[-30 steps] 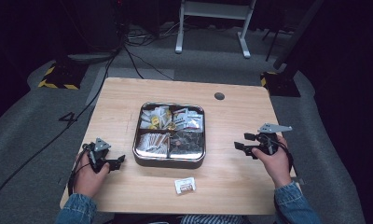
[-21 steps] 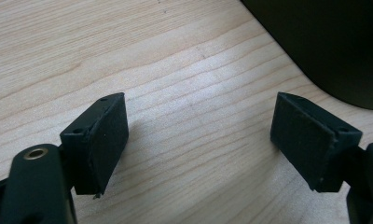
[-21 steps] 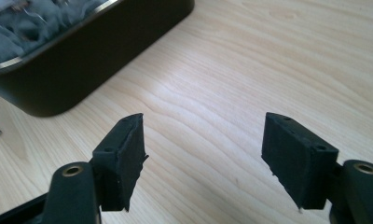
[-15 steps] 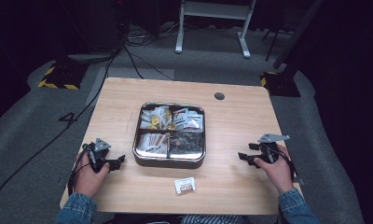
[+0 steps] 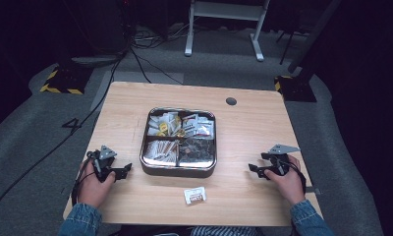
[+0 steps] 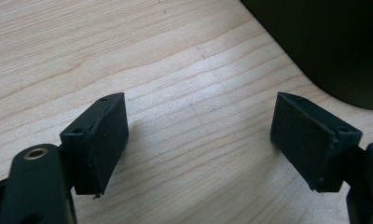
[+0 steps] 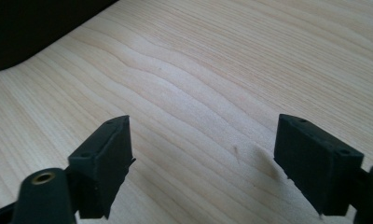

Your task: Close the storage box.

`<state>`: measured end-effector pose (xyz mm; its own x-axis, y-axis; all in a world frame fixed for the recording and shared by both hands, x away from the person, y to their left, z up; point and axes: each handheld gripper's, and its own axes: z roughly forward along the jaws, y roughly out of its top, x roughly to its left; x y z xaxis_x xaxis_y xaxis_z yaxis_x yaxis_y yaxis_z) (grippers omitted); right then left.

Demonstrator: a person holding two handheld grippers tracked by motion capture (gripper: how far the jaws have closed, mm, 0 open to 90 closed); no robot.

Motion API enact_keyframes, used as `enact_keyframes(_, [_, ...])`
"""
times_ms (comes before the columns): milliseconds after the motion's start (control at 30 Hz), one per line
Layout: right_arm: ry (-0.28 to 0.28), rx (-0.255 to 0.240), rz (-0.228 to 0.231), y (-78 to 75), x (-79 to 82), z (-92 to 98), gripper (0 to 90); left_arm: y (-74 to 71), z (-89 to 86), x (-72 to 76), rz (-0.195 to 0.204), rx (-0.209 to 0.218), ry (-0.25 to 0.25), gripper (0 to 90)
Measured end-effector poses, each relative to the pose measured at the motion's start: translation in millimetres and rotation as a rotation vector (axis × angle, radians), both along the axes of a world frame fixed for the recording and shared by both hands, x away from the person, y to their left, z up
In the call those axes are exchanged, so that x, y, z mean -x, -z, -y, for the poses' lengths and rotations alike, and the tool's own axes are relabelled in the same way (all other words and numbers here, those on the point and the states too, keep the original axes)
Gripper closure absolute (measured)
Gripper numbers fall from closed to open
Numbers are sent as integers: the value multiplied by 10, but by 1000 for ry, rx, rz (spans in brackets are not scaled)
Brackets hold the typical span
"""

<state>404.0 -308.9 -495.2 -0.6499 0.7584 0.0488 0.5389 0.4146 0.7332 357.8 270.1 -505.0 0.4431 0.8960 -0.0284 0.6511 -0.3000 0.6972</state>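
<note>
Left claw (image 5: 122,171): we hold it low over the desk (image 5: 135,113) near the left edge, jaws wide with bare wood between them; its tips point toward the tray.
Left hand (image 5: 92,183): we see it wrapped around the claw's body, a denim sleeve behind it.
Tray (image 5: 179,170): a square metal tray near the middle of the desk, split into four compartments; pale and yellow packets in the two far ones, darker packets in the two near ones.
Sachet (image 5: 194,194): one small white packet with a reddish print, flat on the desk just in front of the tray, between both claws and apart from each.
Right claw (image 5: 256,171): near the right edge, jaws wide, having just been opening, nothing between them.
Right hand (image 5: 285,178): gripping that claw.
</note>
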Motion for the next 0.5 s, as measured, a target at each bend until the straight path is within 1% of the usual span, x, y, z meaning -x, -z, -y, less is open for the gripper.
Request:
enact_keyframes(33, [-1,7,0,26,-7,-5,167,0,0,0,0,0,0,197])
enact_keyframes(100, [-3,21,-5,57,-13,-12,158,0,0,0,0,0,0,197])
enact_keyframes(167, [-4,41,27,84,-15,-26,149,0,0,0,0,0,0,197])
enact_keyframes(200, [-4,41,27,84,-15,-26,149,0,0,0,0,0,0,197])
enact_keyframes(233, [2,45,34,97,-20,-47,121,0,0,0,0,0,0,197])
enact_keyframes(300, [1,49,34,97,-20,-53,110,-2,-1,0,-2,-1,1,197])
enact_keyframes(333, [-5,54,31,101,-24,-69,81,0,0,0,0,0,0,197])
enact_keyframes(500, [-8,53,26,101,-27,-75,76,0,0,0,0,0,0,196])
